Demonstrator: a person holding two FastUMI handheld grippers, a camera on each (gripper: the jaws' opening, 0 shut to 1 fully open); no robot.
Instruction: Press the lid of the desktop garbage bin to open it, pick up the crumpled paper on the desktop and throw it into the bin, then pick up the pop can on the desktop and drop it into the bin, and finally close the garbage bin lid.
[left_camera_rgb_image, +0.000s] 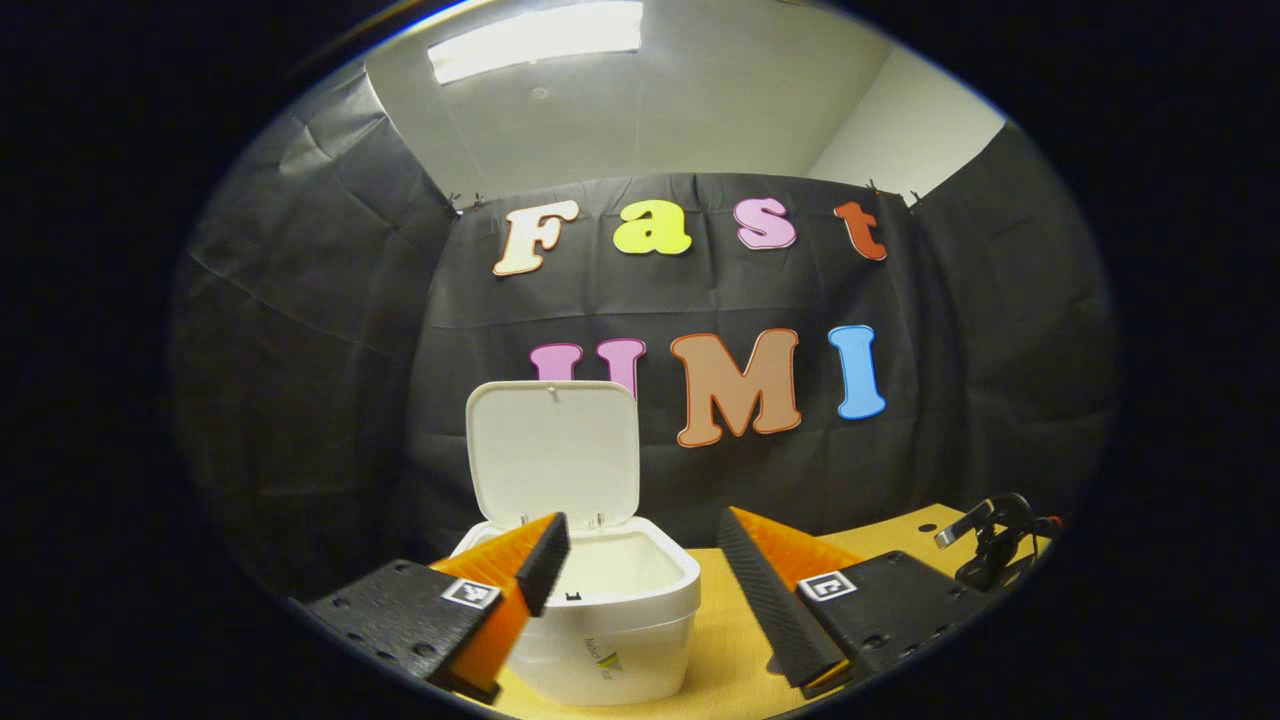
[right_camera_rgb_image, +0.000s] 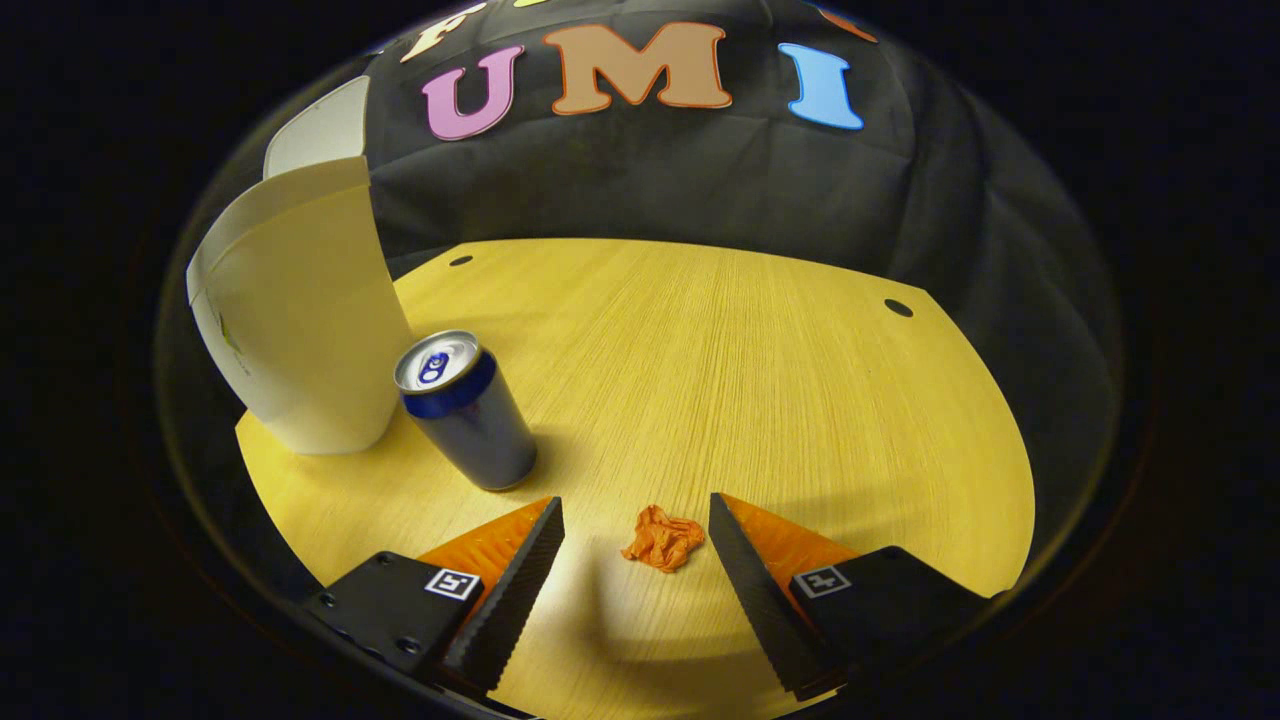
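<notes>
**Lid up, right claw lining up on the paper**

We are holding the left gripper (left_camera_rgb_image: 640, 560) level, fingers spread and clamped on nothing, facing the white plastic desktop bin (left_camera_rgb_image: 610, 610). The bin is sitting just ahead of it, its left finger overlapping the rim in the left gripper view. The bin's white hinged lid (left_camera_rgb_image: 553, 450) is standing upright behind the opening, so we judge the pressing step done and this claw parked clear of the drop path.

We are tilting the right gripper (right_camera_rgb_image: 636, 545) down toward the yellow wood-grain tabletop (right_camera_rgb_image: 760, 360). Its fingers are apart and empty, and the small crumpled orange paper (right_camera_rgb_image: 663, 538) is lying on the table between the tips, nearer the right one. We read this as bracketing before a pinch.

The blue aluminium pop can (right_camera_rgb_image: 465, 412) is standing upright ahead-left of this claw, just beside the bin wall, waiting its turn.
</notes>
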